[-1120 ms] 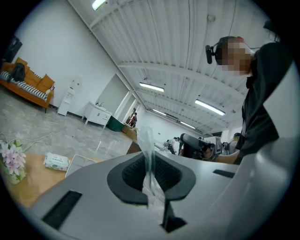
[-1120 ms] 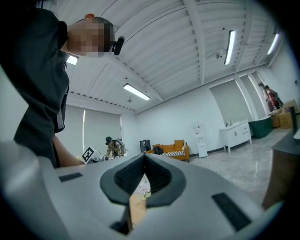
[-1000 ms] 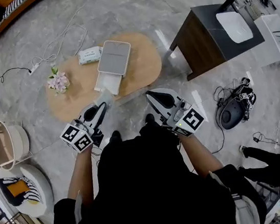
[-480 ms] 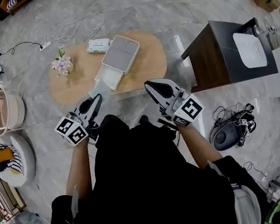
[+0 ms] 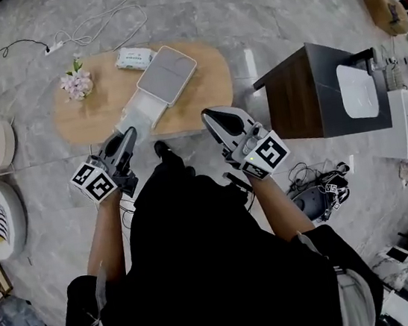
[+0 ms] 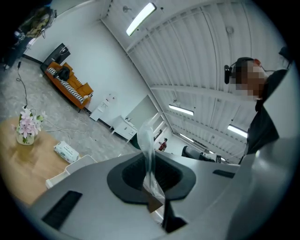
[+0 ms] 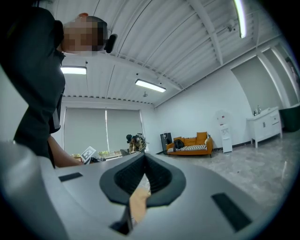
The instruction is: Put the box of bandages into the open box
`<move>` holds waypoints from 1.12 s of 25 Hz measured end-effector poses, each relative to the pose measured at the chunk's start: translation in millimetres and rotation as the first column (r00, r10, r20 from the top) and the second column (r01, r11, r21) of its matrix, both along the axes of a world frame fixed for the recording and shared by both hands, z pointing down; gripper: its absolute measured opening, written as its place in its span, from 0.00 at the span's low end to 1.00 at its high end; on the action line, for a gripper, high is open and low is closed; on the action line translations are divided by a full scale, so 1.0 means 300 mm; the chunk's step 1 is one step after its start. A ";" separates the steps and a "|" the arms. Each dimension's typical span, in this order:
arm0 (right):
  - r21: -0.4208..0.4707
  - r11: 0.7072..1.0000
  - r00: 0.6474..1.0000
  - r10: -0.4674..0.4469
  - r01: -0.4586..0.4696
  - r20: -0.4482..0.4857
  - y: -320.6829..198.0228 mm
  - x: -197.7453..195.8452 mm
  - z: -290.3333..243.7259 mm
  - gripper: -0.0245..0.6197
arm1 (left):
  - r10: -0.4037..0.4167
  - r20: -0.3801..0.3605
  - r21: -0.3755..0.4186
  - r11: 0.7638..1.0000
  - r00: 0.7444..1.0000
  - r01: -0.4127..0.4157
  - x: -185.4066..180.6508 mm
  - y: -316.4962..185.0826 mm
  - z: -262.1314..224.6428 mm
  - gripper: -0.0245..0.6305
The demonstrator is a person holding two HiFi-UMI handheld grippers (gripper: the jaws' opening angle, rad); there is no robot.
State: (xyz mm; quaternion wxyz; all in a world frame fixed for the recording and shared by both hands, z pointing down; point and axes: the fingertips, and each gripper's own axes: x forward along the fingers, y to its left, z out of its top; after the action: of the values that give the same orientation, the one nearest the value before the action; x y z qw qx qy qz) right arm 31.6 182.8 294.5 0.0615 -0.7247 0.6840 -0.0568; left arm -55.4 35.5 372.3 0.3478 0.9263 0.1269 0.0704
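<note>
The white-and-green rectangular bandage box lies flat near the far edge of the oval wooden worktop. Its long axis runs along that edge, one short end towards the vase of pink flowers, the other just beside the open white box. At the near edge, the left hand-held gripper is clenched on a strip of clear plastic film. The right hand-held gripper has its jaws closed together.

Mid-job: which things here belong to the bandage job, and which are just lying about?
Job: box of bandages; open box; left gripper, shut on clear plastic film; right gripper, shut.
Lying about: flower vase; dark cabinet; round basket.
</note>
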 end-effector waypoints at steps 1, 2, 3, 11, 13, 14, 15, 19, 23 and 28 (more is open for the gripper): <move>-0.004 1.000 1.000 0.002 -0.002 -0.004 -0.010 0.018 -0.008 0.05 | -0.015 -0.003 -0.019 1.000 1.000 0.015 0.019 -0.021 0.011 0.09; -0.010 1.000 1.000 0.001 -0.002 -0.010 -0.019 0.037 -0.016 0.05 | -0.031 -0.006 -0.042 0.999 1.000 0.030 0.039 -0.041 0.022 0.09; -0.015 1.000 1.000 0.000 0.000 -0.014 -0.028 0.057 -0.024 0.05 | -0.046 -0.009 -0.065 0.997 0.999 0.045 0.059 -0.060 0.034 0.09; -0.073 0.997 1.000 -0.002 0.001 -0.014 -0.130 0.252 -0.022 0.05 | -0.149 -0.031 -0.220 0.966 0.988 0.139 0.210 -0.210 0.106 0.09; -0.072 0.997 1.000 -0.016 0.015 -0.008 -0.200 0.282 -0.025 0.05 | -0.166 -0.015 -0.249 0.956 0.986 0.157 0.235 -0.260 0.137 0.09; -0.067 0.997 1.000 -0.027 0.027 -0.005 -0.240 0.294 -0.029 0.05 | -0.170 -0.007 -0.260 0.952 0.985 0.162 0.247 -0.282 0.155 0.09; -0.071 0.997 0.999 -0.040 0.039 -0.010 -0.277 0.307 -0.027 0.05 | -0.171 0.003 -0.271 0.948 0.985 0.166 0.259 -0.299 0.174 0.09; -0.137 0.987 0.993 -0.092 0.081 -0.069 -0.377 0.349 0.022 0.05 | -0.175 0.038 -0.297 0.938 0.984 0.178 0.289 -0.334 0.237 0.09; -0.141 0.976 0.985 -0.171 0.166 -0.026 -0.490 0.364 0.069 0.05 | -0.225 0.078 -0.330 0.914 0.971 0.238 0.283 -0.366 0.335 0.09; -0.190 0.935 0.954 -0.297 0.299 0.039 -0.621 0.397 0.203 0.05 | -0.306 0.205 -0.364 0.858 0.930 0.362 0.260 -0.406 0.546 0.09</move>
State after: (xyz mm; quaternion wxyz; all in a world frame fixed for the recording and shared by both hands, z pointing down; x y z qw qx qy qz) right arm 150.6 -3.3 355.5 -0.0155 -0.6150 0.7767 -0.1352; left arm 22.6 -86.4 536.1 0.5427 0.8372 -0.0491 0.0466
